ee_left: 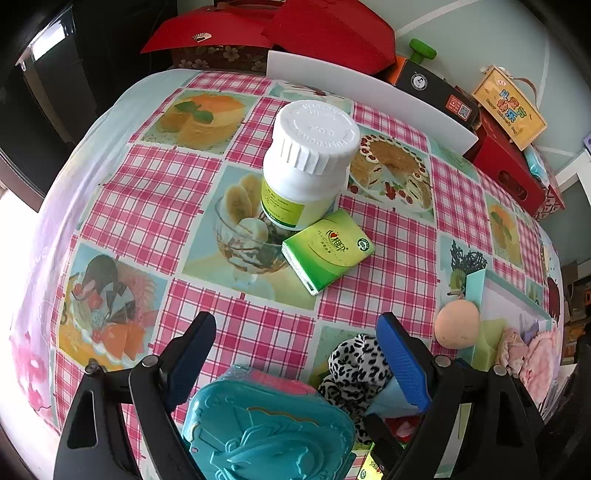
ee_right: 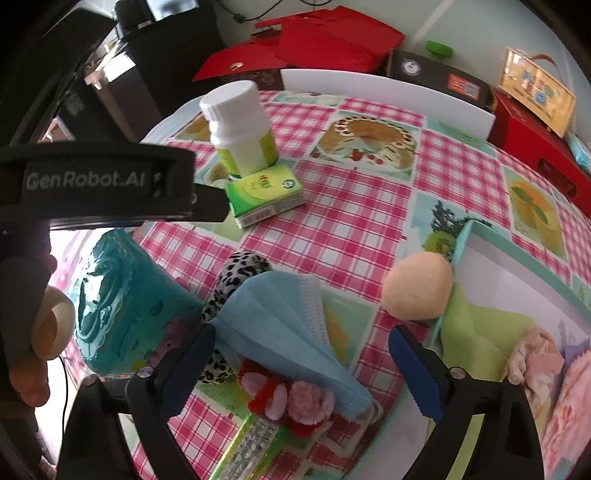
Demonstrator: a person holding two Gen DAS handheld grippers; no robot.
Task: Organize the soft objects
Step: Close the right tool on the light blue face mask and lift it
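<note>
Here, both of your grippers hang spread and empty over the clutter.

Left to right: your left gripper is wide above the embossed teal plastic case; your right gripper gapes over the pleated blue paper face mask, likely the next pick. The peach foam ball touches the mint-rimmed white tray, where soft cloths sit collected.

A white pill bottle stands mid-table on the checked tablecloth, a green tissue pack lying just beside it. A teal embossed tin sits at the near edge. Red boxes and a black carton crowd beyond the far edge.
</note>
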